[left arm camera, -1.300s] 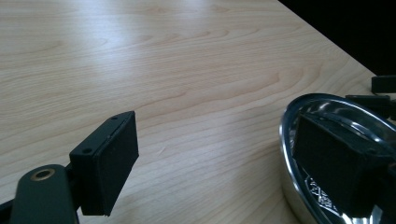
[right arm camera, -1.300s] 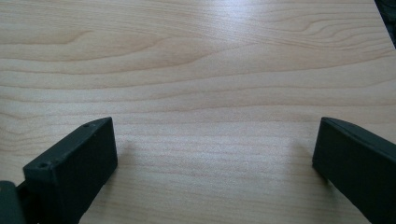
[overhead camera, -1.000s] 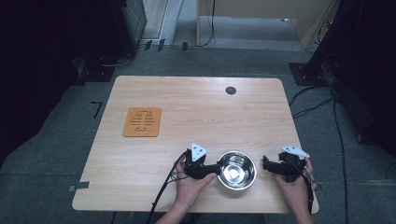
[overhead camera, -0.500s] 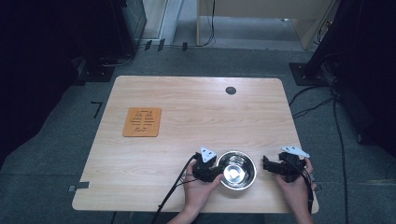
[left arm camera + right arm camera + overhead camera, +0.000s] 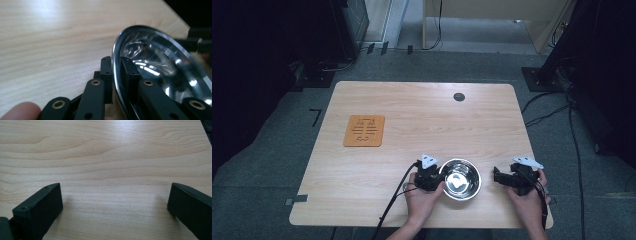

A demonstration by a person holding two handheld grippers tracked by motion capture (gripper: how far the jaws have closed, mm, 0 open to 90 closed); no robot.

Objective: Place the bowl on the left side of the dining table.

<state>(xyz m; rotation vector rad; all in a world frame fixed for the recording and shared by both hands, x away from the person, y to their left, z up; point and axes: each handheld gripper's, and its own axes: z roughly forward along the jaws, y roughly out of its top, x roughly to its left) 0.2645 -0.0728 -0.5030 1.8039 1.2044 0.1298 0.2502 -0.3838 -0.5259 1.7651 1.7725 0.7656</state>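
A pale wood-grain table [image 5: 422, 125] carries a flat orange mat [image 5: 364, 130] and a round, shiny steel bowl [image 5: 460, 179] near the front edge. The left gripper [image 5: 115, 67] seems clamped on the bowl's thin rim; the right gripper [image 5: 115, 202] gapes wide, empty.

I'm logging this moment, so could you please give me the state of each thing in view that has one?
Left gripper: shut on the steel bowl's rim, one jaw inside and one outside.
Right gripper: open, holding nothing, over bare wood.
Steel bowl: upright, nothing in it, near the table's front edge.
Orange mat: flat on the table, nothing on it.
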